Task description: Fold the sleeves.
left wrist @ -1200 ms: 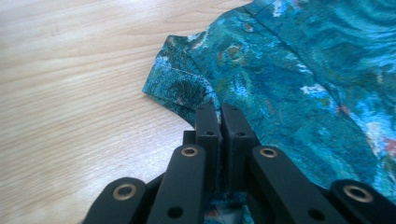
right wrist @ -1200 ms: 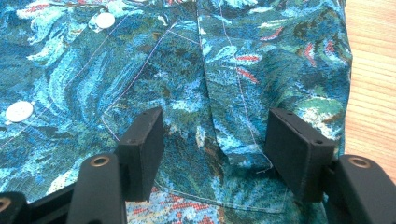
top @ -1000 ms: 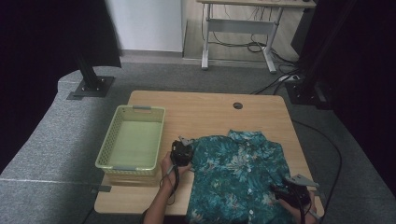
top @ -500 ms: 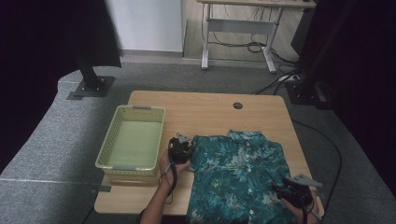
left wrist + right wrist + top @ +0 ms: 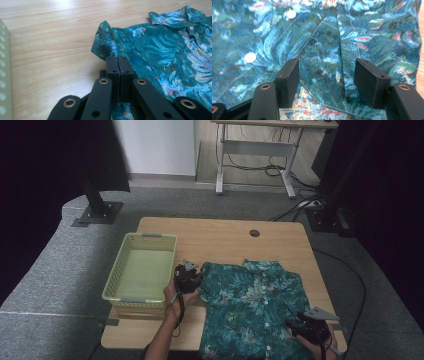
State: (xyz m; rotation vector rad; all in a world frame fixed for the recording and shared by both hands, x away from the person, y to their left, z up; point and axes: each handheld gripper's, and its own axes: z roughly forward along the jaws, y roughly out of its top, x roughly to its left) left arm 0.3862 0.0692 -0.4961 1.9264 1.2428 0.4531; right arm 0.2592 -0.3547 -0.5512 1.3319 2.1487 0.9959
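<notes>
A teal floral shirt point(image 5: 250, 305) lies spread on the right half of the wooden table point(image 5: 220, 237), collar toward the far side. My left gripper point(image 5: 196, 280) is at the shirt's left edge. In the left gripper view it point(image 5: 117, 58) is shut on a pinch of the sleeve edge point(image 5: 105, 42), which stands up a little off the wood. My right gripper point(image 5: 300, 326) rests over the shirt's near right corner. In the right gripper view it point(image 5: 327, 71) is open, its pads point(image 5: 289, 75) set wide apart above the fabric point(image 5: 317, 37), with a seam fold between them.
A light green plastic basket point(image 5: 122, 282) stands empty on the table's left side, close beside my left hand. The table has a round cable hole point(image 5: 254, 233) near its far edge. White buttons point(image 5: 291, 14) dot the shirt front.
My left gripper has risen slightly with the shirt's left edge in its jaws. The right gripper has stayed where it was over the near right corner.
</notes>
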